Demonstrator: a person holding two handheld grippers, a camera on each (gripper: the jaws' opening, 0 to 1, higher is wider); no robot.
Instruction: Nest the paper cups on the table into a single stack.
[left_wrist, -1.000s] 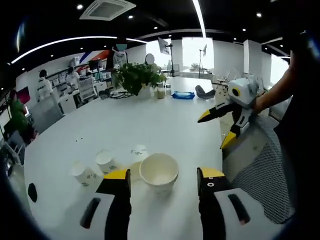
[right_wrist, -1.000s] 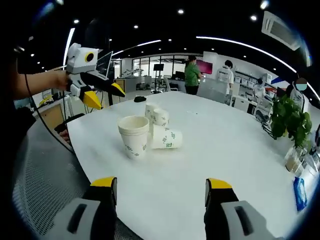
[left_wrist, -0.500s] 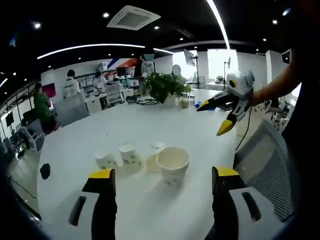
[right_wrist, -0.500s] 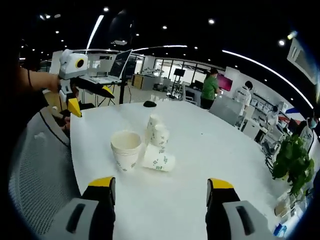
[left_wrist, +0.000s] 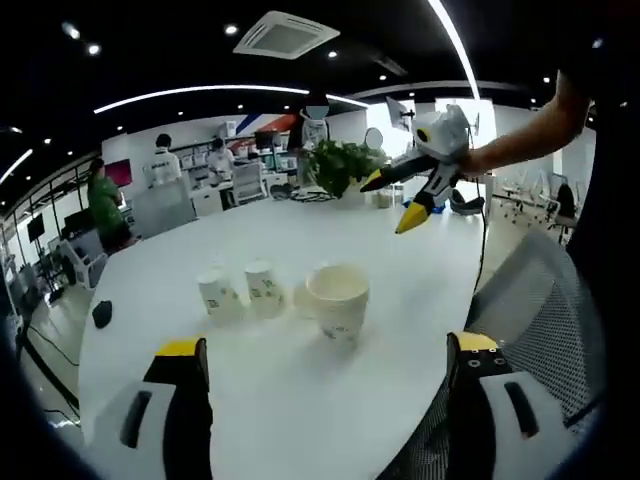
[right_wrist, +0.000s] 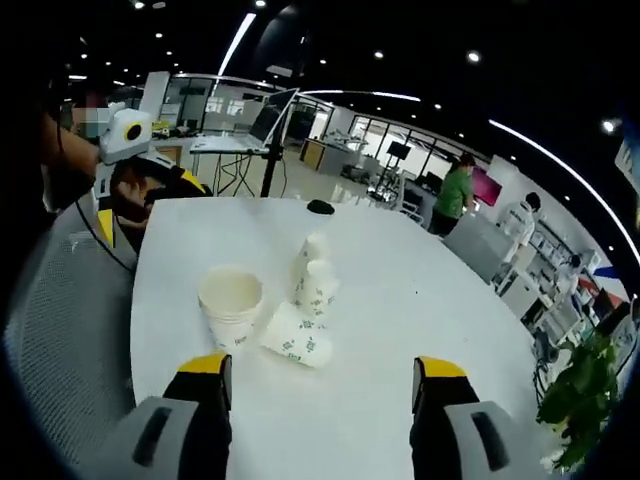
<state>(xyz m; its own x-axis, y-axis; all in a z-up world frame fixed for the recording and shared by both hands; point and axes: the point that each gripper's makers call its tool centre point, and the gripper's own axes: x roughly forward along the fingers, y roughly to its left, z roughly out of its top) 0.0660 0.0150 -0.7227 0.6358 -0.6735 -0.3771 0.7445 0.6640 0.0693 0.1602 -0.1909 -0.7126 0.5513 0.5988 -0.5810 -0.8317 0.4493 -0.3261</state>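
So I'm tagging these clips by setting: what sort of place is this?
Probably an open-plan office: a large white round table, a grey mesh office chair, a leafy green potted plant, and recessed ceiling lights.

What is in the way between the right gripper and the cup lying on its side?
Nothing visible. In the right gripper view, only bare white table lies between the open right gripper and the tipped cup. The upright stack of cups stands right beside it, toward the left gripper.
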